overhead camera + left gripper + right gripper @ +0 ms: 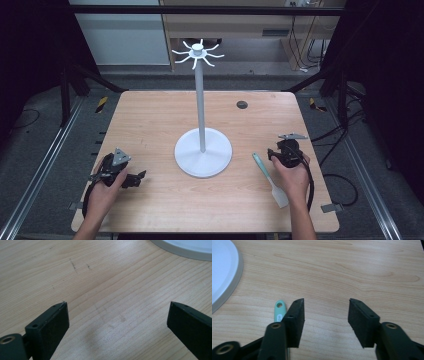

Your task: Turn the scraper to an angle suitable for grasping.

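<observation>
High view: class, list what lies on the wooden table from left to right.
Left black gripper → white round-based stand with hooked top → mint-handled white spatula → right black gripper.

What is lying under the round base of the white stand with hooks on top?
The round white base sits flat on the light wooden table. Bare wood shows all around its rim; whatever is directly beneath the base is covered and cannot be seen.
</observation>
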